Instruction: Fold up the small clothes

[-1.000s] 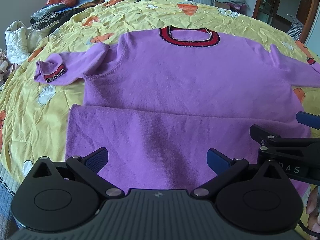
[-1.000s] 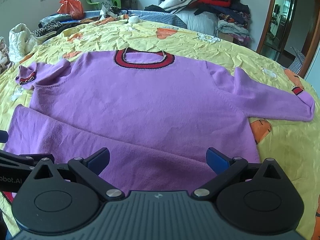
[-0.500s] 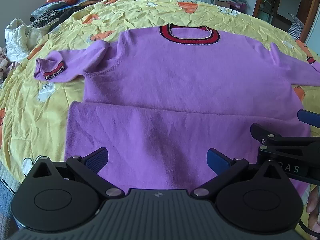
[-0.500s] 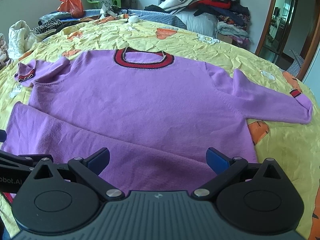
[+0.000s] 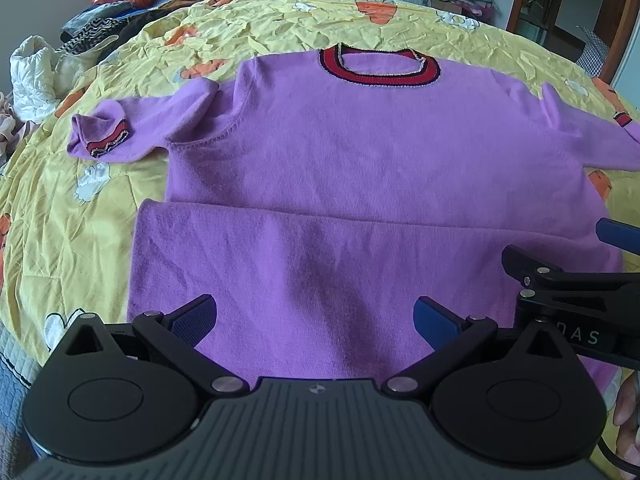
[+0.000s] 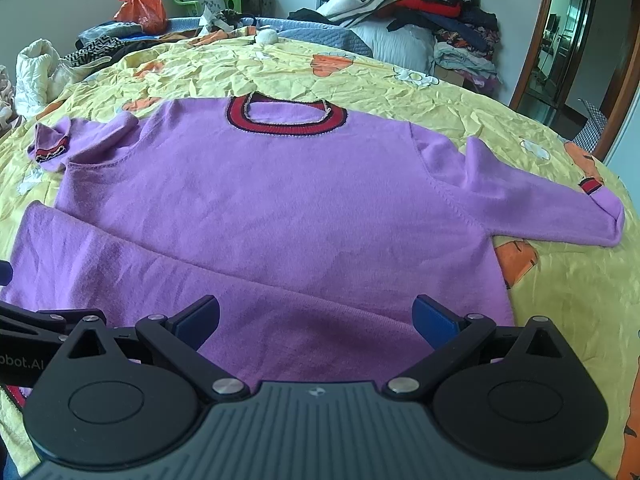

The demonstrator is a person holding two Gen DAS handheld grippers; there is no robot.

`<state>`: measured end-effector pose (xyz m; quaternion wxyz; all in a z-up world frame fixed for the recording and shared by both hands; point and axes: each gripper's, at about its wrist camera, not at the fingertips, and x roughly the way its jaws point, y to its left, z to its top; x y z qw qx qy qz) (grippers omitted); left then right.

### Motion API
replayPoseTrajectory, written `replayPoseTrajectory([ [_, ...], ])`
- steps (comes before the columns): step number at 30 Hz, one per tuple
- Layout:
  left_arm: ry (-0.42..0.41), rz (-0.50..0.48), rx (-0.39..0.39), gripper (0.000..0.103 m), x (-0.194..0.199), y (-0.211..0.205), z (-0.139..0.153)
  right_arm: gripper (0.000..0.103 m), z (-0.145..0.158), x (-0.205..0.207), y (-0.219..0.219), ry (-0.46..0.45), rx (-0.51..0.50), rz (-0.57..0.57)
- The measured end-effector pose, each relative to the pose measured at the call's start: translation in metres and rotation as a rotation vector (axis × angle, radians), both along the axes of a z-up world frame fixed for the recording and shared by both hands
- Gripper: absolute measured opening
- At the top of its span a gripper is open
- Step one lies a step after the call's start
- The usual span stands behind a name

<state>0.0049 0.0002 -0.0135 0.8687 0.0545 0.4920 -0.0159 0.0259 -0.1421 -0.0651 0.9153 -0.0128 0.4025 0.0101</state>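
A purple sweater (image 5: 360, 152) with a red and dark collar (image 5: 380, 68) lies flat on the yellow bedspread (image 5: 80, 208). Its lower part is folded up over the body, with the fold's edge (image 5: 360, 220) running across. It also shows in the right wrist view (image 6: 280, 192). The left sleeve (image 5: 132, 128) is bunched at the cuff; the right sleeve (image 6: 540, 212) lies stretched out. My left gripper (image 5: 314, 320) is open and empty above the folded part. My right gripper (image 6: 316, 318) is open and empty over the near hem, beside the left one.
Piles of clothes (image 6: 420, 4) lie at the back of the bed. An orange bag (image 6: 142, 6) and a white jacket (image 6: 36, 68) sit at the back left. A doorway (image 6: 568, 40) stands at the right.
Both grippers have drawn back and risen a little from the sweater, so more of the bed shows. The sweater has not moved. Both stay open.
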Motion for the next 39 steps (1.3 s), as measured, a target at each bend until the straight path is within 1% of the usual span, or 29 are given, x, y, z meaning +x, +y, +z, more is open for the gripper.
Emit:
replayPoseTrajectory([
  [34,0.005,-0.008,0.002,0.103,0.0007,-0.0009,-0.0048,0.103,-0.0021,-0.0002,-0.0044,0.003,0.005,-0.007],
  [39,0.014,0.002,-0.016,0.103,0.0009,0.0005,-0.0050,0.103,-0.0021,0.0004,-0.0086,0.003,0.008,-0.015],
])
